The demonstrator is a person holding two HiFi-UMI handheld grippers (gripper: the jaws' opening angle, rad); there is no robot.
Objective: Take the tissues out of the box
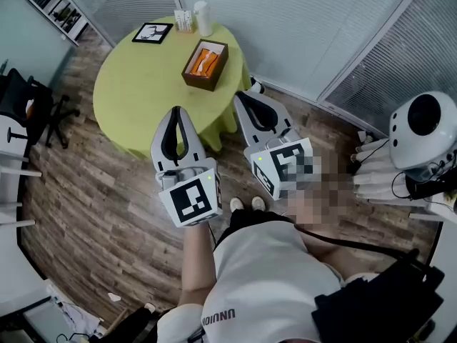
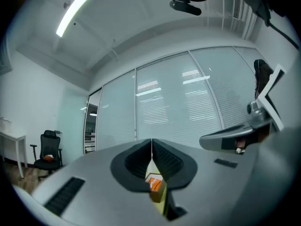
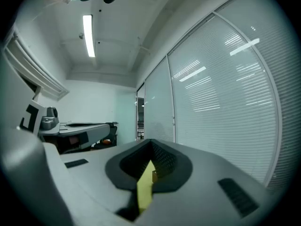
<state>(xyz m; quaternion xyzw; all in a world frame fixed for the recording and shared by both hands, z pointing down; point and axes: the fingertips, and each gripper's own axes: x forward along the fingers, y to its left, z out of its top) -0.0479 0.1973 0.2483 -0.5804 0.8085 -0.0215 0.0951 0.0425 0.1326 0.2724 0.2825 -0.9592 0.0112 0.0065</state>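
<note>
A brown open-topped box (image 1: 206,64) with an orange tissue pack inside stands on the round table with a yellow-green cloth (image 1: 136,98). My left gripper (image 1: 176,110) is held in the air over the table's near edge, jaws together and empty. My right gripper (image 1: 239,95) hangs beside it, just right of the box, also shut with nothing held. In the left gripper view the shut left gripper (image 2: 151,143) leaves a slit below its tips through which the box (image 2: 155,185) shows. In the right gripper view the shut right gripper (image 3: 151,146) frames a strip of the yellow cloth (image 3: 144,190).
At the table's far side lie a framed picture (image 1: 152,32), a small card holder (image 1: 183,21) and a white cylinder (image 1: 203,18). A black office chair (image 1: 28,106) stands left. A white machine (image 1: 421,141) stands right. Glass walls with blinds (image 1: 300,27) run behind the table.
</note>
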